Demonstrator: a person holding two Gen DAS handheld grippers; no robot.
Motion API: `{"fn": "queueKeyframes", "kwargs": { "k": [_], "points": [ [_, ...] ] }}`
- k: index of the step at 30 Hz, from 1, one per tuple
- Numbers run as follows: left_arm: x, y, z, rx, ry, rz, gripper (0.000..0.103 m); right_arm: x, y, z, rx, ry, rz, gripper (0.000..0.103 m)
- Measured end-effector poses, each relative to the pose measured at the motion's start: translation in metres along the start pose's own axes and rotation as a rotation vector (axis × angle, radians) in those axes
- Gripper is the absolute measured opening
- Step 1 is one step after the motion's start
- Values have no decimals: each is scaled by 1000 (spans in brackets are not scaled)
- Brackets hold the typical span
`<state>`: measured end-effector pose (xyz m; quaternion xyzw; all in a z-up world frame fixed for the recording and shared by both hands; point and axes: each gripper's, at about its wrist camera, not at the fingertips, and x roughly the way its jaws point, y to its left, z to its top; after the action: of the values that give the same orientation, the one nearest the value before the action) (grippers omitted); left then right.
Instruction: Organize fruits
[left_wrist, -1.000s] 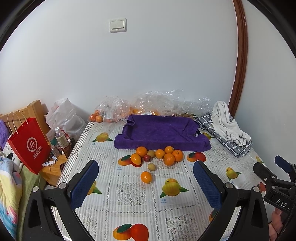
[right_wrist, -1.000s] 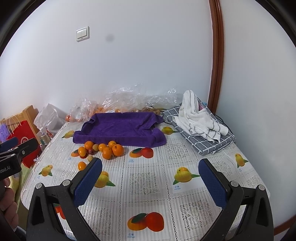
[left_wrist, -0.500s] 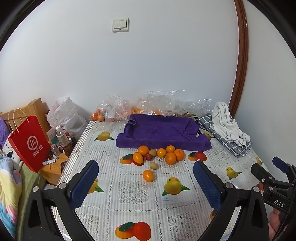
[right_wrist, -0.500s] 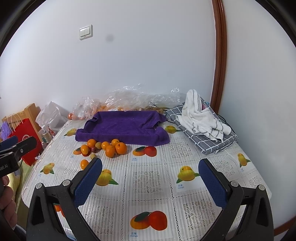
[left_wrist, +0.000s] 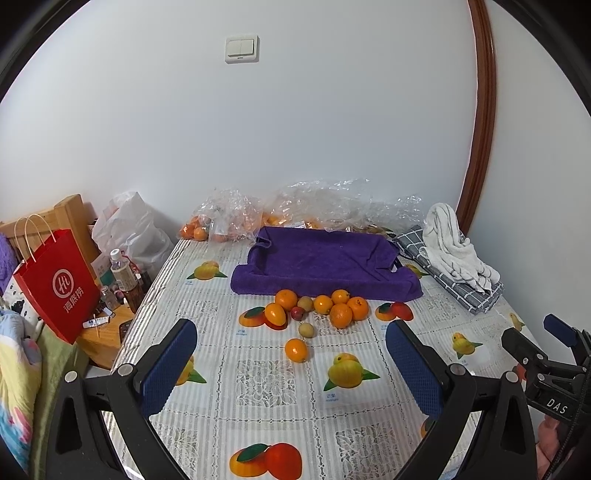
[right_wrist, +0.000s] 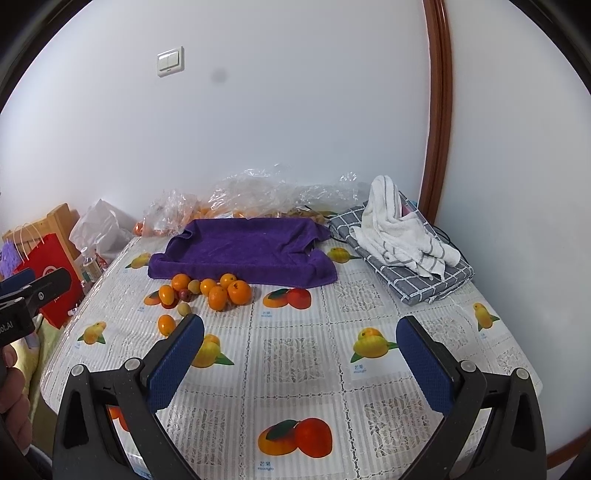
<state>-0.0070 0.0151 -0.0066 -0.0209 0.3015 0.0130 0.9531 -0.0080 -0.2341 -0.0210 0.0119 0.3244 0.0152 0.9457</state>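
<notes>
A: Left gripper (left_wrist: 291, 365) and right gripper (right_wrist: 299, 354) are both hovering with jaws apart, gripping nothing.

B: Oranges (left_wrist: 325, 306) are sitting at twelve o'clock beside the purple towel (left_wrist: 325, 262); nudging one is probably risking a roll.

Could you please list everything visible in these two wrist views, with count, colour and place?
oranges: seven loose, orange, in front of the purple towel.
small fruits: two tan, one dark red, among the oranges.
purple towel: one, draped over a tray shape, back centre of the table.
tablecloth: one, white with printed fruit, covering the table.
plastic bags: several, clear, along the wall, some holding orange fruit.
striped towel: one, white, on a grey checked cloth, right rear.
red bag: one, left of the table.
bottle: one, clear, beside the red bag.
light switch: one, white, on the wall.
left gripper: open, empty.
right gripper: open, empty.
</notes>
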Motion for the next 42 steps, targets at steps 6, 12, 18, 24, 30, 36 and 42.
{"fn": "queueKeyframes", "kwargs": {
  "k": [6, 12, 18, 24, 30, 36, 42],
  "points": [
    [0, 3, 2, 0, -8, 3, 103, 1, 3, 1, -5, 3, -1, 102],
    [-2, 7, 4, -6, -11, -4, 103, 2, 6, 2, -6, 5, -1, 102],
    [-6, 10, 6, -9, -31, -10, 103, 2, 9, 5, -21, 5, -8, 102],
    [-8, 11, 7, -3, -77, -1, 103, 8, 9, 6, -15, 15, 4, 102],
    [4, 15, 1, -11, -74, -2, 103, 21, 7, 5, 14, 27, 1, 102],
    [34, 27, -10, -22, -20, 9, 103, 42, 9, 1, 13, 38, 18, 101],
    [72, 45, -28, -32, 70, 2, 100, 73, 15, -9, 6, 76, 49, 100]
  ]
}}
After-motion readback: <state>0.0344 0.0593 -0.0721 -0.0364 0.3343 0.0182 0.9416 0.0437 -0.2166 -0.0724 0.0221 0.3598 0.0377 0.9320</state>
